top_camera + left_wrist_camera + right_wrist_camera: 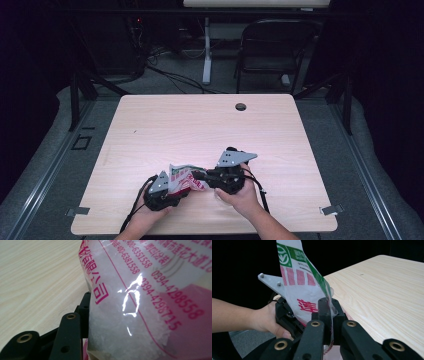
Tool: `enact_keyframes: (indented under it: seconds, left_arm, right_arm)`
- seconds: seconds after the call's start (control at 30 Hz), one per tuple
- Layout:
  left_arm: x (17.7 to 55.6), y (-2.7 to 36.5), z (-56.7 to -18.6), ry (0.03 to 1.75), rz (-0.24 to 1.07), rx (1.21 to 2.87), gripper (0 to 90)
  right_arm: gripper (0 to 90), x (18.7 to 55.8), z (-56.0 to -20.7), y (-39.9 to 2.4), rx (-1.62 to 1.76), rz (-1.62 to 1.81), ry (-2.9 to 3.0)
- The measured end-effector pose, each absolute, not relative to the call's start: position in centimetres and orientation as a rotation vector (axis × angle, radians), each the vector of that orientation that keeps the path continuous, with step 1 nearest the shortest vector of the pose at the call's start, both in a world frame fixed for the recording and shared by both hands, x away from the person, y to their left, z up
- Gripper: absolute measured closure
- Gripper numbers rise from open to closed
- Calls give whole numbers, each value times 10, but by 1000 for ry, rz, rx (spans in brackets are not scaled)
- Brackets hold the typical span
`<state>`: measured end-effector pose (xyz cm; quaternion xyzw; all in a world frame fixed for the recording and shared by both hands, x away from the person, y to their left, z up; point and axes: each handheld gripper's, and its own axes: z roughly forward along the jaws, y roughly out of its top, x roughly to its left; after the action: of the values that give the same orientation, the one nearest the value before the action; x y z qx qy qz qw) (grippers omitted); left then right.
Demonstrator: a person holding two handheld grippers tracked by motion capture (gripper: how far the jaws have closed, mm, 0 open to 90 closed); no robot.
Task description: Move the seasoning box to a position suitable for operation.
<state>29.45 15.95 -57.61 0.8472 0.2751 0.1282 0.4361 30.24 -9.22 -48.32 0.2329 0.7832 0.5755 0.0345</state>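
Observation:
A plastic bag [181,178] printed in red and green, with white granules inside, is held up just above the wooden table [200,125] near its front edge. My right gripper [198,175] comes in from the right and is shut on the bag's thin upper film [299,285]; its two jaws [328,308] meet on it. My left gripper [179,193] is at the bag's lower left. In the left gripper view the full bag [140,302] sits between the jaws, with one black finger [83,311] pressed against its side and the other hidden behind it.
A round cable hole [240,106] lies near the table's far edge. A black folding chair [272,50] and cables stand on the floor beyond. Small metal clips [331,209] sit at the front corners. Both hands are close to the front edge.

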Motion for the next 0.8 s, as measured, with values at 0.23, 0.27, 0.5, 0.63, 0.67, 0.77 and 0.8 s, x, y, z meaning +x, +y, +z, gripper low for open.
enact_keyframes:
  seconds: [0.23,0.27,0.5,0.63,0.67,0.77,0.8]
  left_arm:
    - [292,158,-573,703,391,2130,600]
    - [292,158,-573,704,389,2139,601]
    - [291,158,-571,690,427,2142,601]
    - [291,157,-570,683,454,2150,602]
    - [291,157,-570,684,463,2149,602]
    - [291,157,-570,676,457,2152,602]
    - [291,156,-570,680,461,2152,602]
  right_arm:
    - [900,304,-485,-94,726,1768,2399]
    - [900,304,-485,-94,729,1767,2400]
    - [900,303,-485,-94,737,1765,2395]
    - [900,303,-485,-95,736,1765,2392]
    - [900,303,-485,-95,739,1766,2391]
    - [900,303,-485,-95,738,1764,2389]
    - [900,302,-485,-96,740,1762,2388]
